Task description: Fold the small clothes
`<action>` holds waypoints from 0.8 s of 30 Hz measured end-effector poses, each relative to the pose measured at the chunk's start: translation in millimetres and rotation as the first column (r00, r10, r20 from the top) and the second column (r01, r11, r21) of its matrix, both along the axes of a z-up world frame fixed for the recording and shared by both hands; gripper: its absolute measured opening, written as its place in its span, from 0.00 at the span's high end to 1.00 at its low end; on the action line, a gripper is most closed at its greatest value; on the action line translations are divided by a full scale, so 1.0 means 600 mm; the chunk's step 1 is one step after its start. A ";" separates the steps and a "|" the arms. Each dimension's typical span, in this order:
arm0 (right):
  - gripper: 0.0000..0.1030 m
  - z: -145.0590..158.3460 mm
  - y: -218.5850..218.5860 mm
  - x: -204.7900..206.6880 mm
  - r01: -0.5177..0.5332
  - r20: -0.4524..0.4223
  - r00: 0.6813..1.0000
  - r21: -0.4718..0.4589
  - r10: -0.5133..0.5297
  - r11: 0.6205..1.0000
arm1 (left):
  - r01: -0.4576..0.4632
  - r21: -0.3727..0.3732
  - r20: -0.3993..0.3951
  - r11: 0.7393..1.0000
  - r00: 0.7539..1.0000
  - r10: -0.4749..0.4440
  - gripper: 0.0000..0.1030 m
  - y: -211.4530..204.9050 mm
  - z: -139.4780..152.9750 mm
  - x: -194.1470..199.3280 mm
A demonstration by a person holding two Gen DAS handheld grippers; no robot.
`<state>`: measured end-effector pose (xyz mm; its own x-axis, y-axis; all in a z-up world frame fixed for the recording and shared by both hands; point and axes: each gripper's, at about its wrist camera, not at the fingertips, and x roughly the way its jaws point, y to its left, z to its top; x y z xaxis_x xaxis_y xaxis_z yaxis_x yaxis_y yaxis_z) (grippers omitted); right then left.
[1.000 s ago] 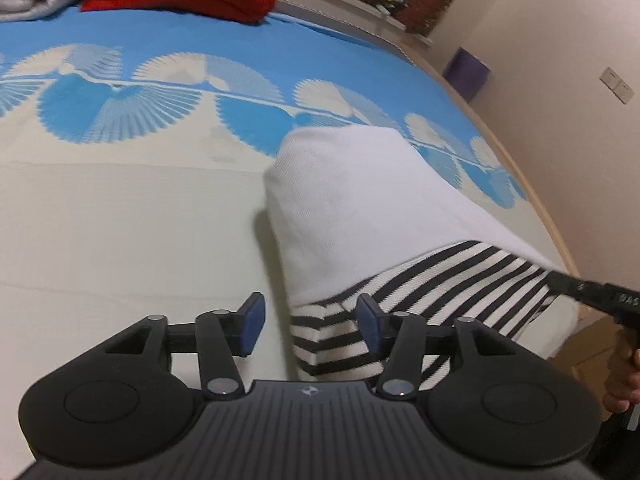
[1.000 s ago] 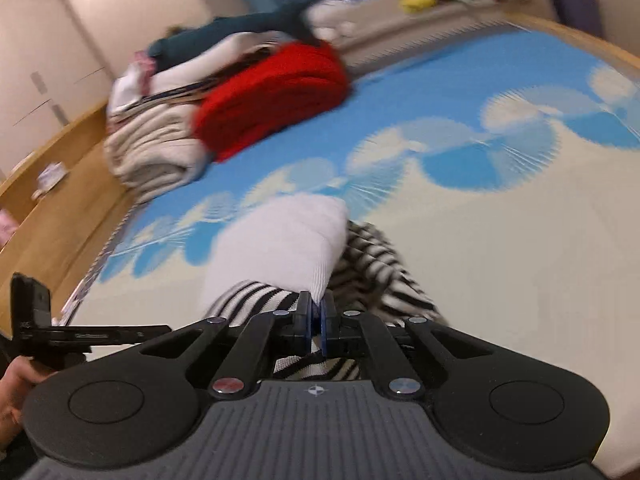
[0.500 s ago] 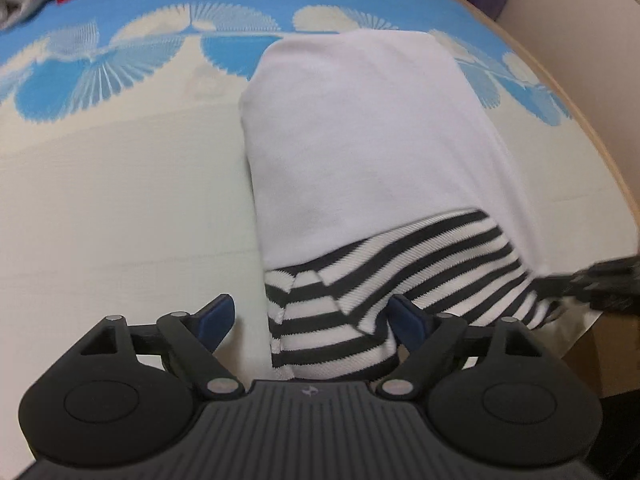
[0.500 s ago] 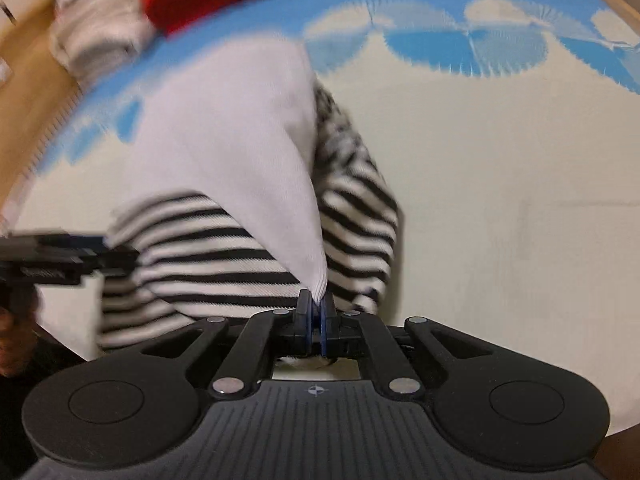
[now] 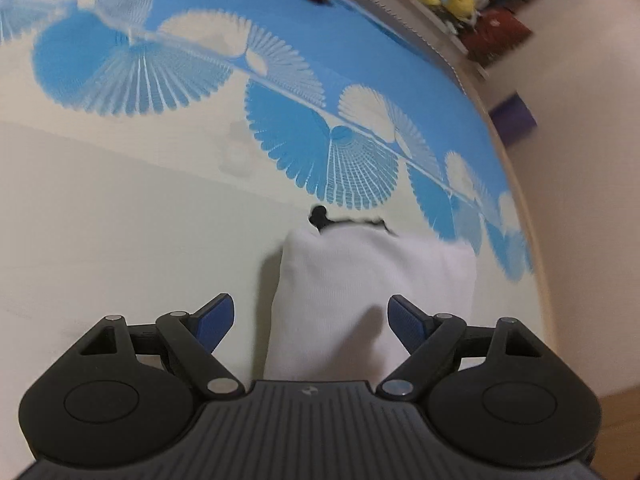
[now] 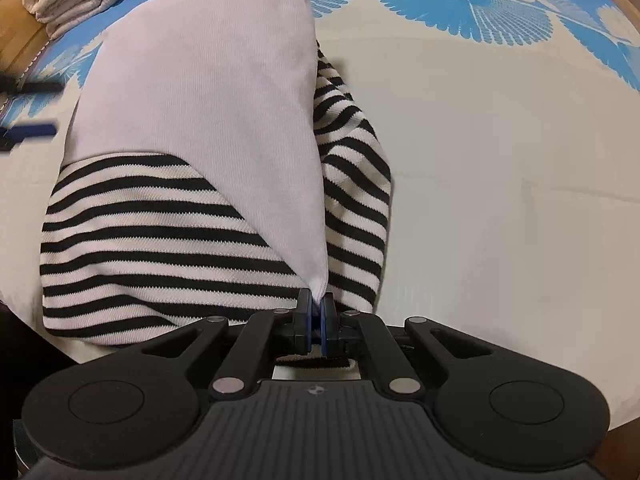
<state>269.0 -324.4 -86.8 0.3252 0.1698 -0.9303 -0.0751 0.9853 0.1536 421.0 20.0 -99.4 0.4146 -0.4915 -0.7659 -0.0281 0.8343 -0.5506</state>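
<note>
Right wrist view shows the right gripper point(image 6: 317, 312) pinching a corner of the soft white knit garment with black-striped sleeves point(image 6: 200, 128) on the blue-and-cream bedspread point(image 6: 500, 160), light and limp (best held by corners), while the left gripper point(image 5: 308, 320) hangs open above it.

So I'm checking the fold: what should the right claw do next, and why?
Probably open and let go. The right claw is shut on the white corner of the top, which already lies folded over its striped part on the bed; the left claw is open.
</note>
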 end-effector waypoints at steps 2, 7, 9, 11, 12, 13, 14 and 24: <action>0.98 -0.003 -0.004 -0.002 -0.001 -0.008 1.000 0.000 0.001 1.000 | -0.020 -0.062 -0.064 0.998 0.998 0.016 0.11 0.000 -0.038 0.026; 0.98 0.001 -0.006 -0.009 -0.010 -0.005 1.000 0.007 0.010 1.000 | -0.050 -0.138 -0.151 0.989 0.988 0.028 0.10 -0.006 -0.113 0.073; 0.98 0.000 -0.006 -0.007 -0.011 -0.013 1.000 0.011 0.011 1.000 | -0.026 -0.140 -0.113 0.990 0.994 0.010 0.42 -0.015 -0.124 0.088; 0.98 -0.005 -0.008 0.002 -0.012 -0.022 1.000 0.012 0.012 1.000 | -0.008 -0.126 -0.092 0.992 0.996 -0.004 0.55 -0.024 -0.126 0.094; 0.98 -0.005 -0.009 0.003 -0.010 -0.025 1.000 0.015 0.011 1.000 | 0.009 -0.119 -0.077 0.993 0.997 -0.019 0.64 -0.032 -0.122 0.095; 0.98 -0.005 -0.010 0.003 -0.008 -0.028 1.000 0.018 0.008 1.000 | 0.017 -0.117 -0.062 0.993 0.998 -0.024 0.67 -0.033 -0.113 0.096; 0.98 -0.006 -0.011 0.006 -0.006 -0.031 0.999 0.021 0.007 1.000 | 0.011 -0.129 -0.035 0.992 0.999 -0.016 0.69 -0.030 -0.097 0.095; 1.00 -0.002 -0.019 0.006 -0.011 -0.056 0.998 0.089 0.016 0.996 | 0.016 0.142 0.181 0.990 0.983 -0.042 0.53 -0.020 -0.013 0.058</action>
